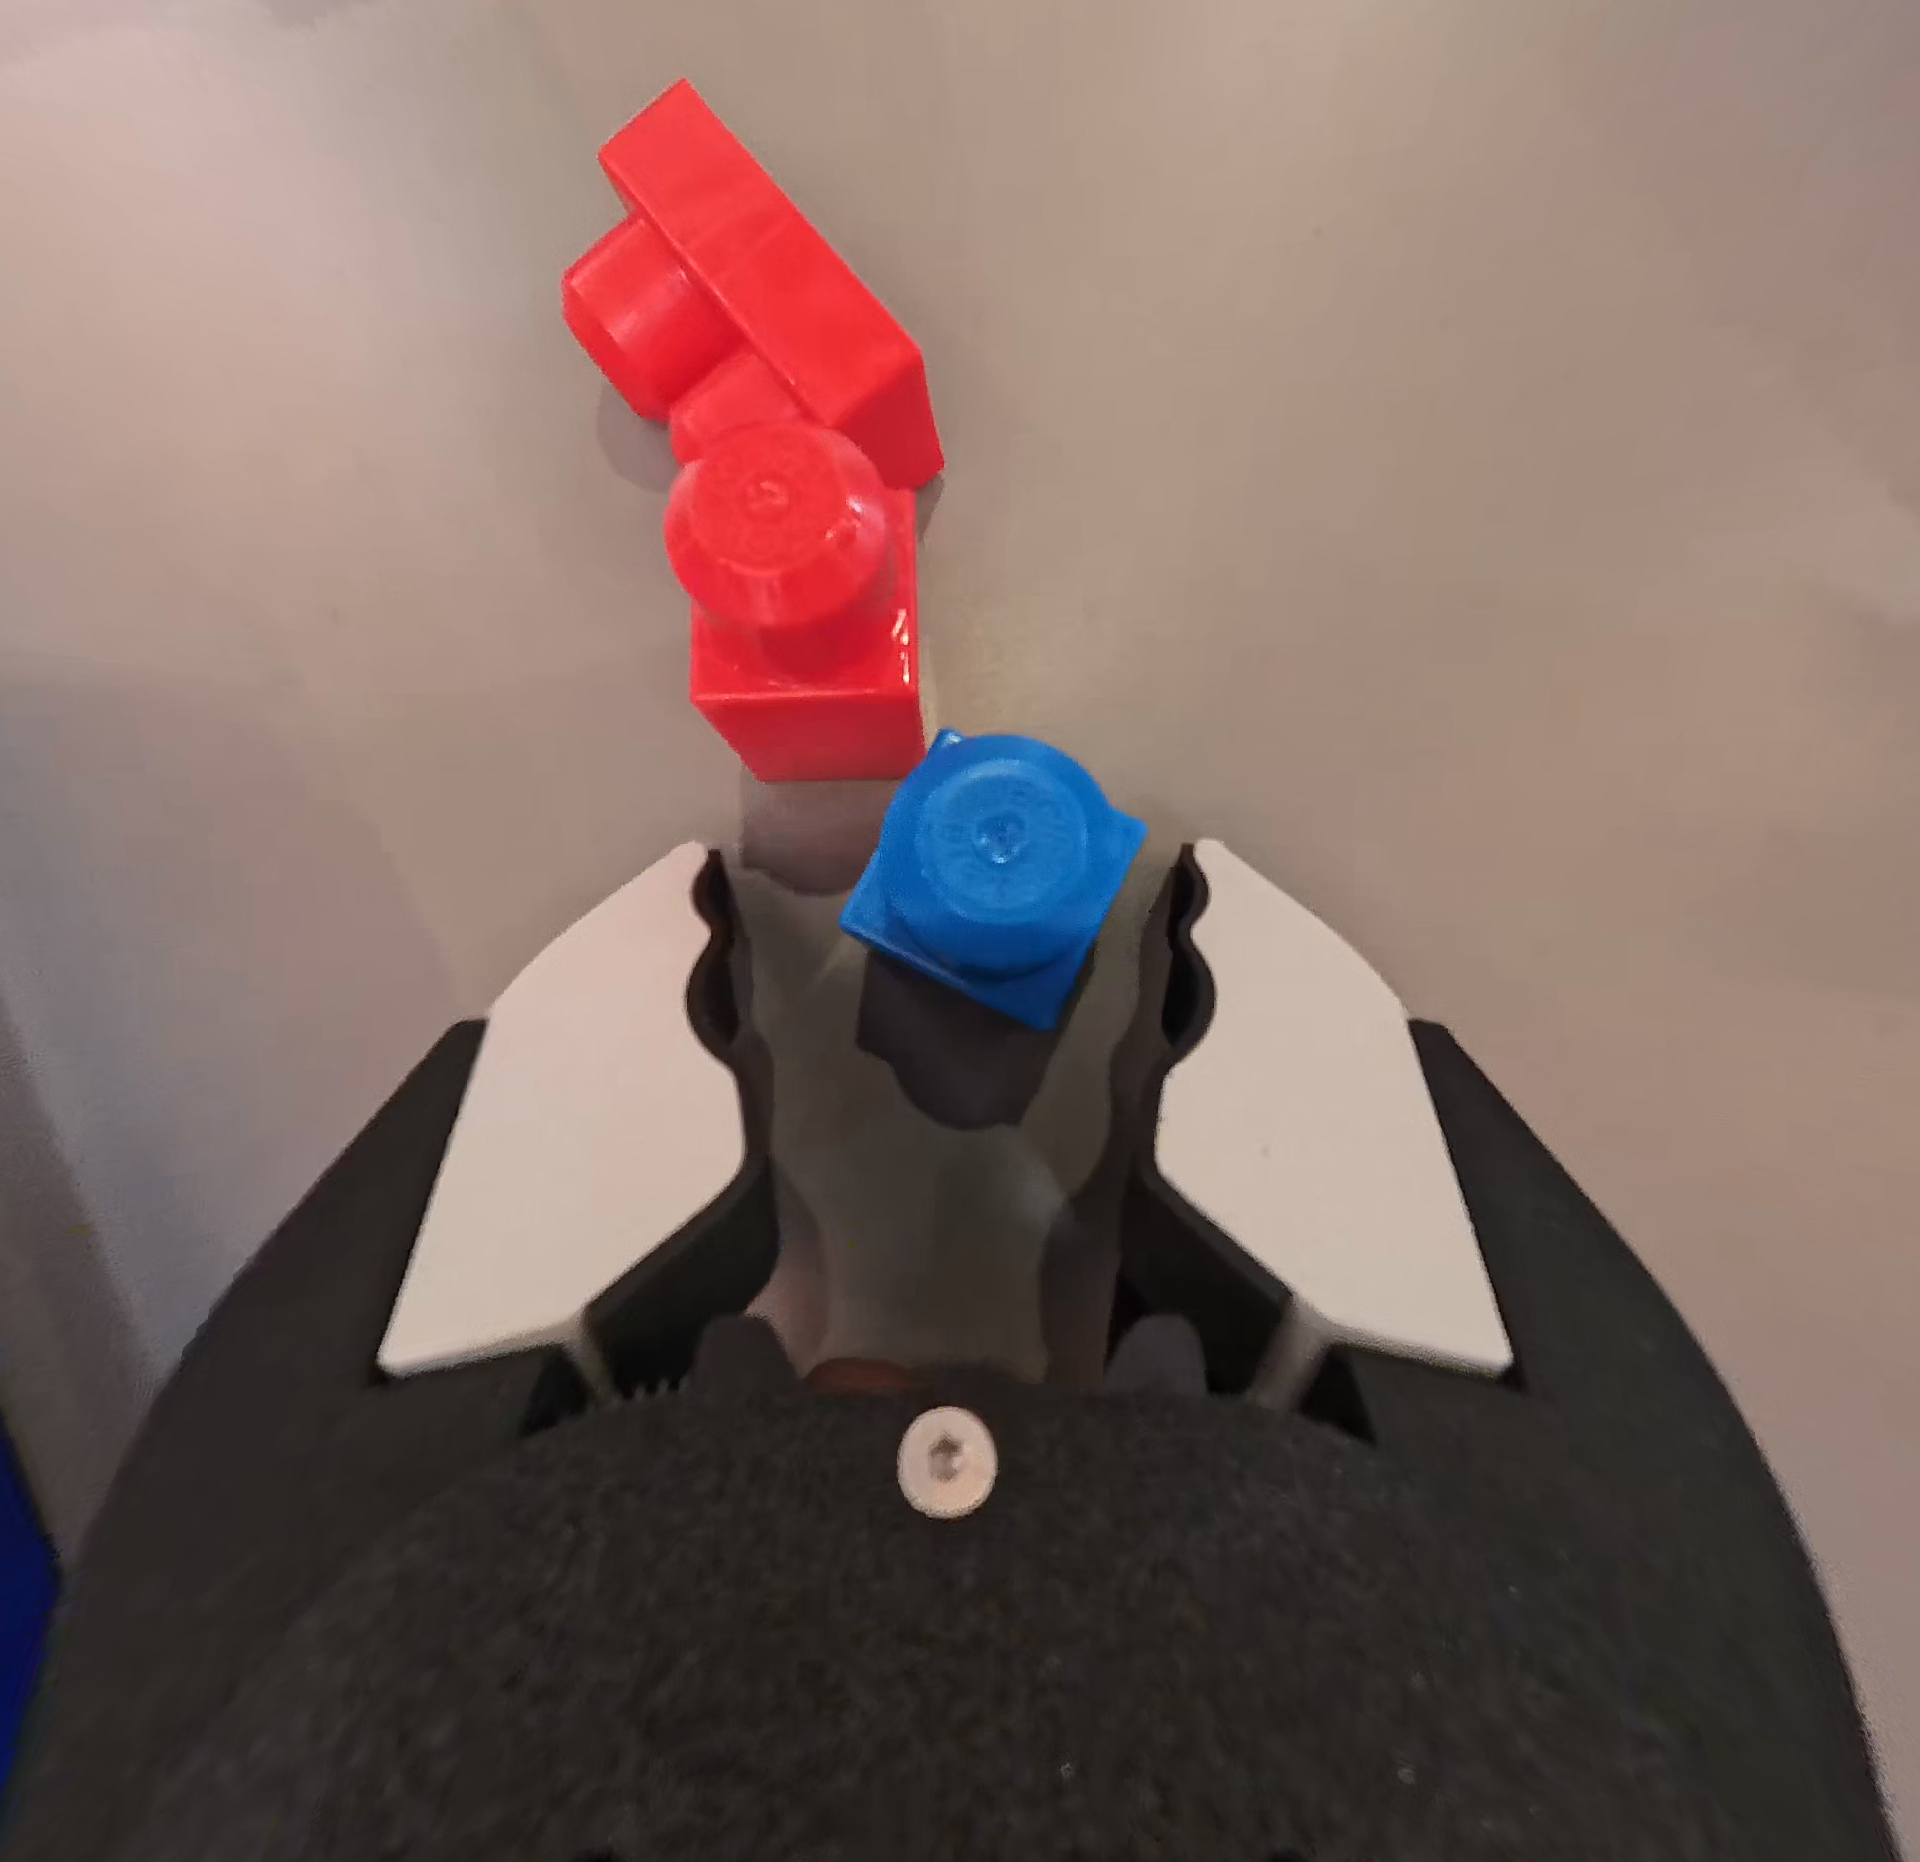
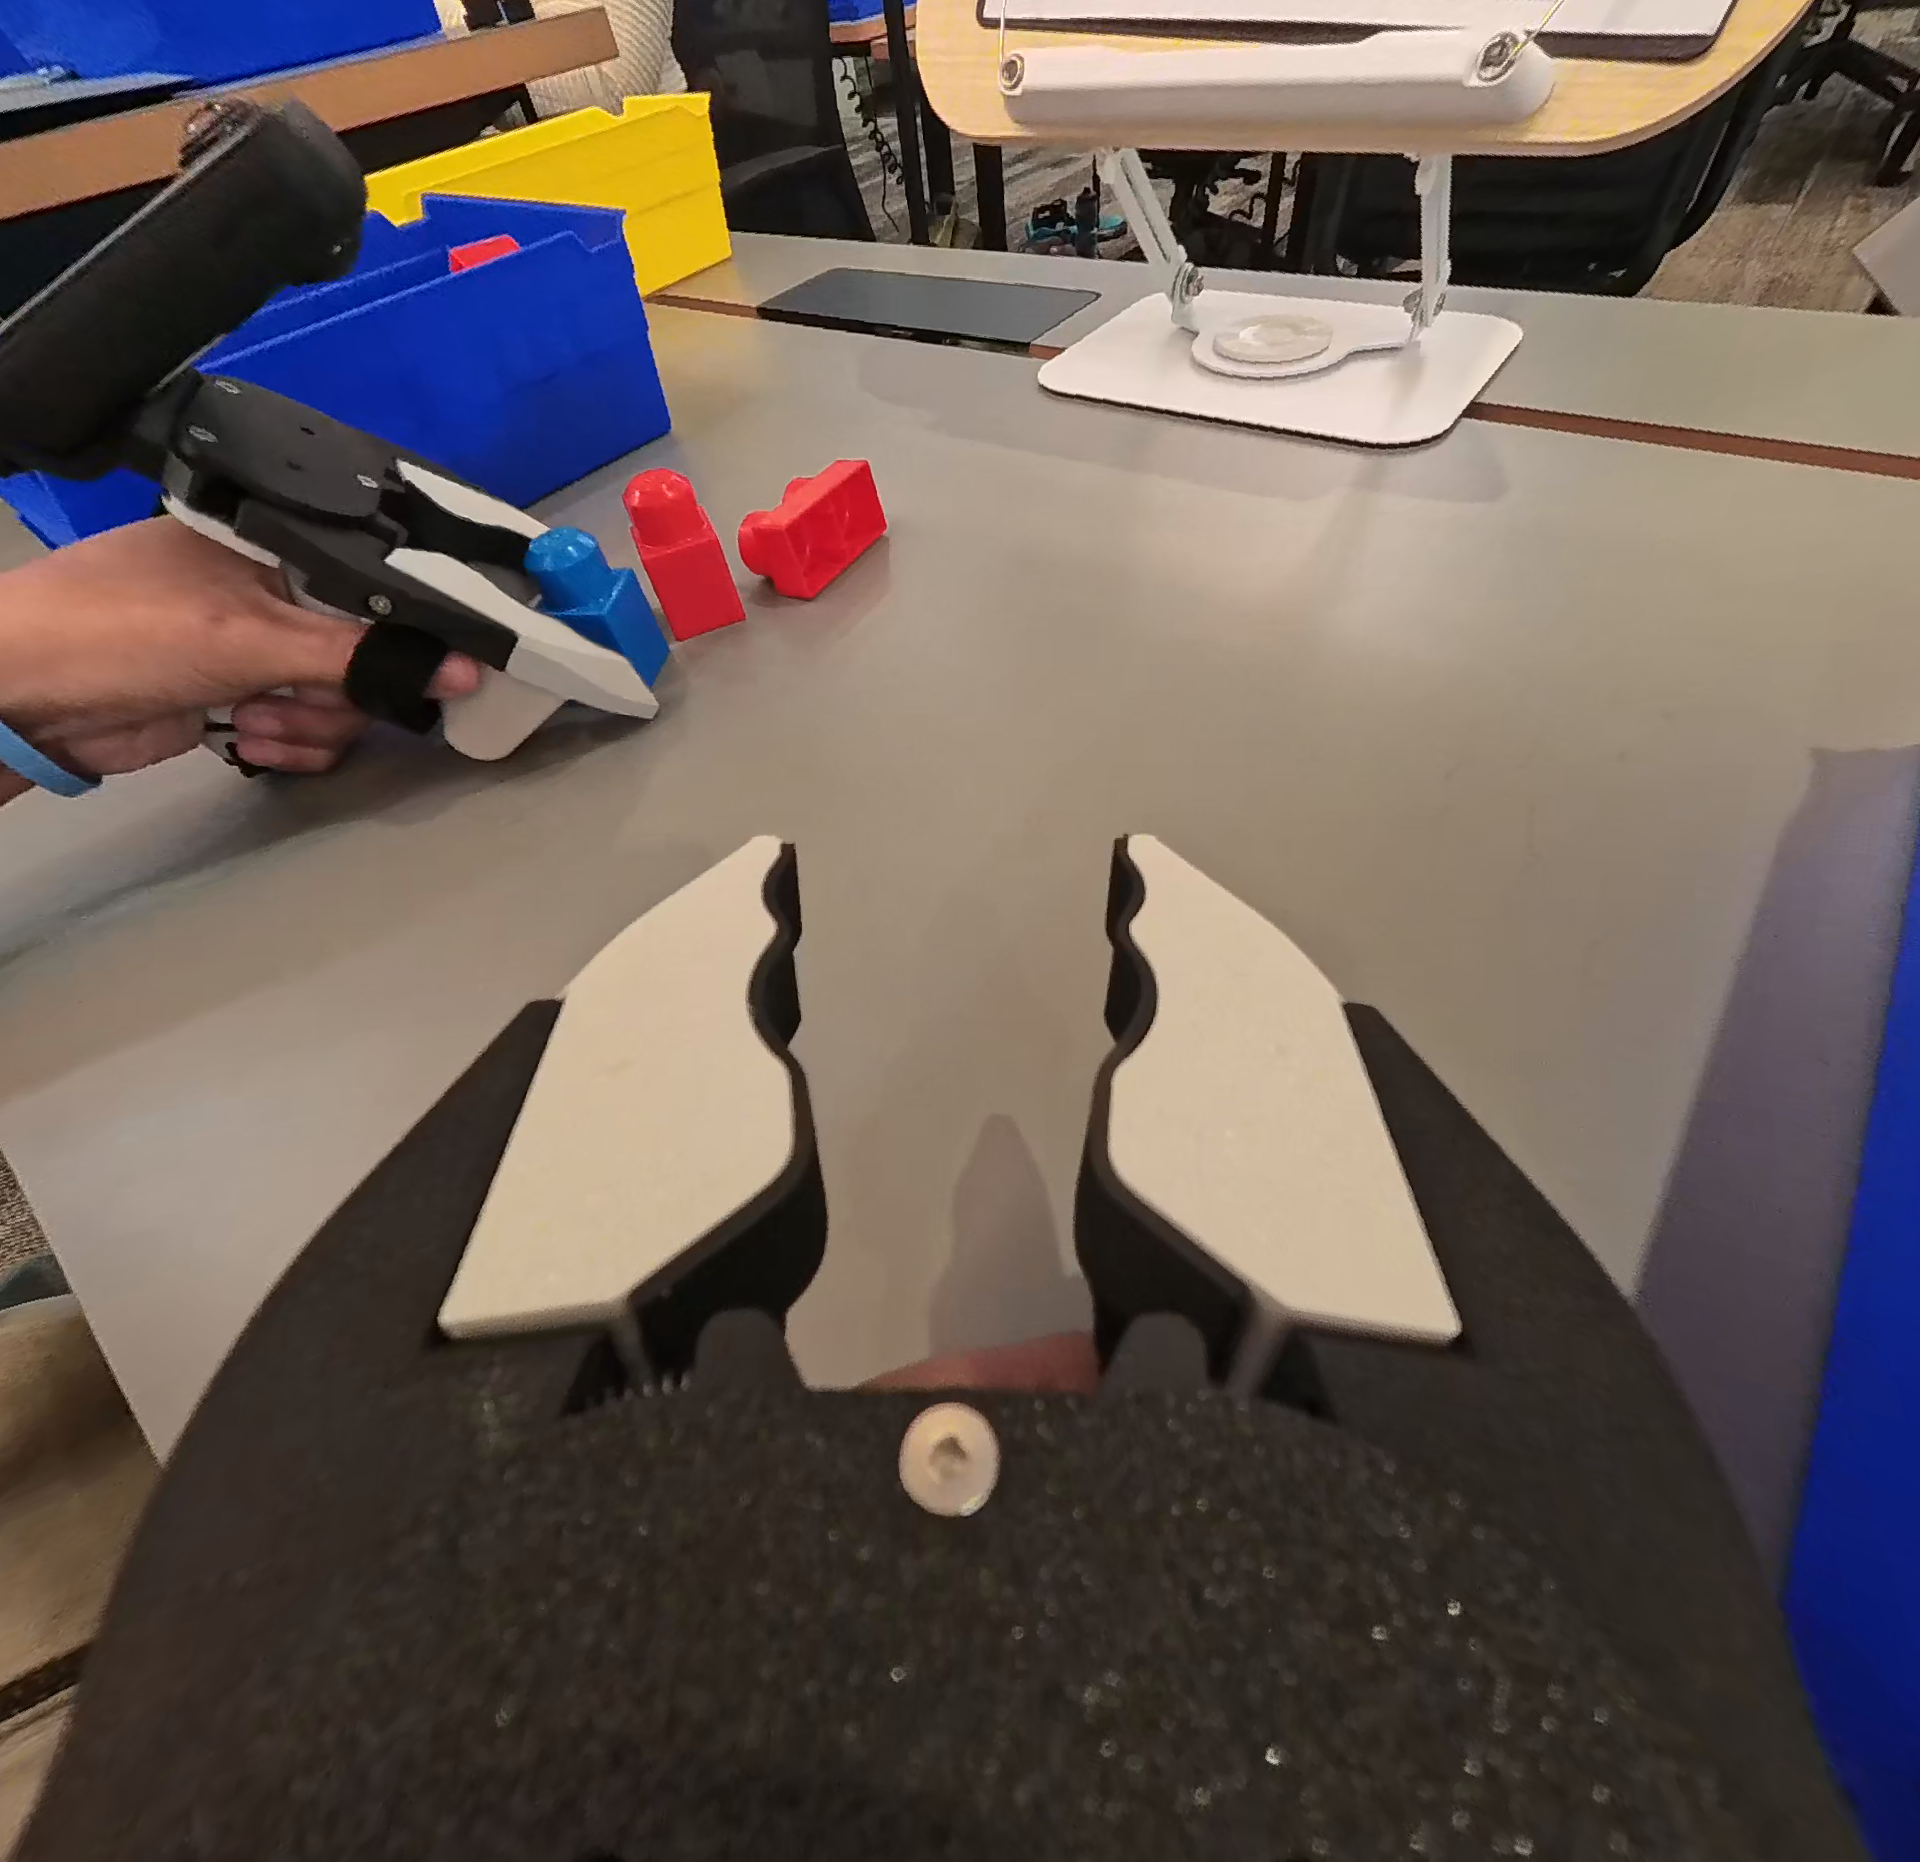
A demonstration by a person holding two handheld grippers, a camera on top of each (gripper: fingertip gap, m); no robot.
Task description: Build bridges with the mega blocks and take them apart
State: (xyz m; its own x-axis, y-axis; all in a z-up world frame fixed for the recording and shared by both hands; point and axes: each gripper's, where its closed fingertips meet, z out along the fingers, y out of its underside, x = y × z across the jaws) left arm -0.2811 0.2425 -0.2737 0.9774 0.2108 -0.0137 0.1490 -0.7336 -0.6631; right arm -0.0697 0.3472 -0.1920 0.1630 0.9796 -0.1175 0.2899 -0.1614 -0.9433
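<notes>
Writing first: the studs on the blocks have some embossed mark, too small to read, and there's a printed sheet on the tilted wooden stand with a white base (image 2: pixel 1278 378) at the far edge of the grey desk (image 2: pixel 1247 773).

Containers: a blue plastic bin (image 2: pixel 457 358) sits toward the far left corner of the desk with one red piece (image 2: pixel 483 251) peeking over its rim, can't tell what else is in there. A yellow plastic bin (image 2: pixel 623 171) is right behind it, contents hidden. A flat black slab (image 2: pixel 928 306) lies near the far edge.

The blocks are all on the desk just in front of the blue bin, in a row: a small blue one-stud plastic block (image 1: pixel 995 882) standing upright, a small red one-stud plastic block (image 1: pixel 800 628) upright just beside it, and a wider red two-stud plastic block (image 1: pixel 753 285) tipped on its side, touching or nearly touching the small red one.

The left gripper (image 1: pixel 945 851) has its claw spread open around the blue block, which sits between the fingers closer to one of them; I can't tell if it touches. The right gripper (image 2: pixel 954 846) is also open with nothing in it, over the near part of the desk, well apart from the blocks.
</notes>
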